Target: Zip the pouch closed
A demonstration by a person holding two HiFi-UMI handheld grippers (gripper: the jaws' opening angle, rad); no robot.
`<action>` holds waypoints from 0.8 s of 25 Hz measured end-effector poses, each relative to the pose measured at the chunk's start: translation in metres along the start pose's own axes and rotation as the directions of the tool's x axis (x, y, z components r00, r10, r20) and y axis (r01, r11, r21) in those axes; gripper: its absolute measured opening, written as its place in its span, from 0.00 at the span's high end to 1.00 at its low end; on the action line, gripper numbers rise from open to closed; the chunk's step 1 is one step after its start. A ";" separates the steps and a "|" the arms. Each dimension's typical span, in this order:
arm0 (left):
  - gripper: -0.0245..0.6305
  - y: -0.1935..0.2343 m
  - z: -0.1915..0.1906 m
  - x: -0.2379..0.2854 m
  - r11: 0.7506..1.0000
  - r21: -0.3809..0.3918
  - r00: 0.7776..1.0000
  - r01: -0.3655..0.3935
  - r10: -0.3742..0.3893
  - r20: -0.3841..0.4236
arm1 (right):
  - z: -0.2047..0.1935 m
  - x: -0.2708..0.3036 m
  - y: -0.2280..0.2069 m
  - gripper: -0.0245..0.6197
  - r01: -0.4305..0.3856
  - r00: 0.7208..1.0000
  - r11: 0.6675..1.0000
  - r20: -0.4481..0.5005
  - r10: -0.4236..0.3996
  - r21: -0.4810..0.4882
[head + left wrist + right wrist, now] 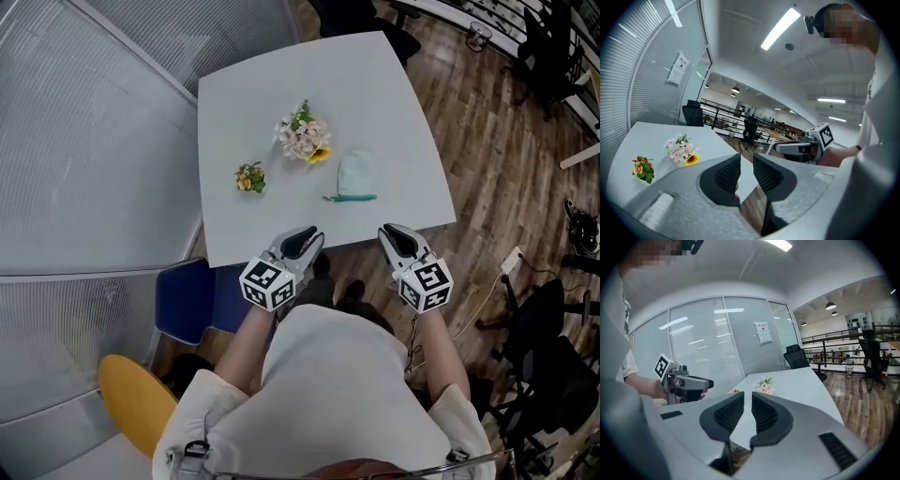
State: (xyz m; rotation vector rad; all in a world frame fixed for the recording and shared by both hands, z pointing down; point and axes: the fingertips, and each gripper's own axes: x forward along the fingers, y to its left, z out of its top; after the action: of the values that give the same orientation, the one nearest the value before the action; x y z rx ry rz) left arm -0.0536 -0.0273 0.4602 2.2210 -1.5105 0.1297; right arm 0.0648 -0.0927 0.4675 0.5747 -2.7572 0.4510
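The mint-green pouch [356, 176] lies flat on the white table [375, 84], right of centre, with its teal zip edge towards me. Both grippers hover off the table's near edge, close to my body. My left gripper [302, 242] [746, 161] and my right gripper [397, 238] [747, 401] each have their jaws drawn nearly together with nothing between them. The right gripper is nearer the pouch, just below and right of it. Neither gripper view shows the pouch. The right gripper [806, 147] shows in the left gripper view, and the left gripper [684, 380] shows in the right gripper view.
A pink and white flower bunch [303, 136] [682, 151] [764, 385] and a small orange posy [250, 177] [643, 168] lie left of the pouch. A blue chair [192, 300] and a yellow chair [136, 398] stand at my left, by a glass partition [84, 141]. Office chairs [544, 366] stand on the wooden floor at right.
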 end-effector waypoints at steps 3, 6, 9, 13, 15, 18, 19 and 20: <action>0.84 0.012 0.001 0.008 1.000 0.004 1.000 0.006 -0.005 -0.015 | 0.000 0.011 -0.006 0.89 0.006 1.000 1.000 -0.011 -0.006 0.012; 0.84 0.028 -0.001 0.017 1.000 0.011 0.999 0.028 -0.028 -0.040 | 0.000 0.026 -0.010 0.89 0.021 1.000 1.000 -0.023 -0.020 0.021; 0.84 0.049 -0.007 0.029 0.998 0.022 0.995 0.065 -0.063 -0.073 | -0.003 0.045 -0.017 0.89 0.043 0.998 0.998 -0.042 -0.042 0.035; 0.84 0.074 -0.019 0.046 0.992 0.025 0.985 0.127 -0.123 -0.122 | -0.014 0.073 -0.024 0.89 0.075 0.994 0.996 -0.082 -0.071 0.049; 0.84 0.086 -0.027 0.056 0.987 0.027 0.977 0.157 -0.151 -0.150 | -0.021 0.087 -0.029 0.89 0.088 0.991 0.994 -0.105 -0.082 0.057; 0.84 0.105 -0.044 0.073 0.979 0.041 0.961 0.199 -0.187 -0.205 | -0.036 0.108 -0.035 0.88 0.106 0.986 0.991 -0.134 -0.094 0.081; 0.84 0.111 -0.051 0.079 0.976 0.048 0.954 0.213 -0.197 -0.225 | -0.043 0.116 -0.036 0.88 0.110 0.985 0.990 -0.144 -0.097 0.090; 0.84 0.116 -0.058 0.084 0.973 0.053 0.948 0.226 -0.207 -0.243 | -0.050 0.123 -0.037 0.88 0.114 0.983 0.989 -0.155 -0.098 0.098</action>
State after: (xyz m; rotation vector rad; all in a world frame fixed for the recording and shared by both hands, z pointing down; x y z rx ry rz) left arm -0.1155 -0.1112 0.5749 2.3225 -1.1459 0.3779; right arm -0.0168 -0.1483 0.5636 0.6813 -2.5579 0.5939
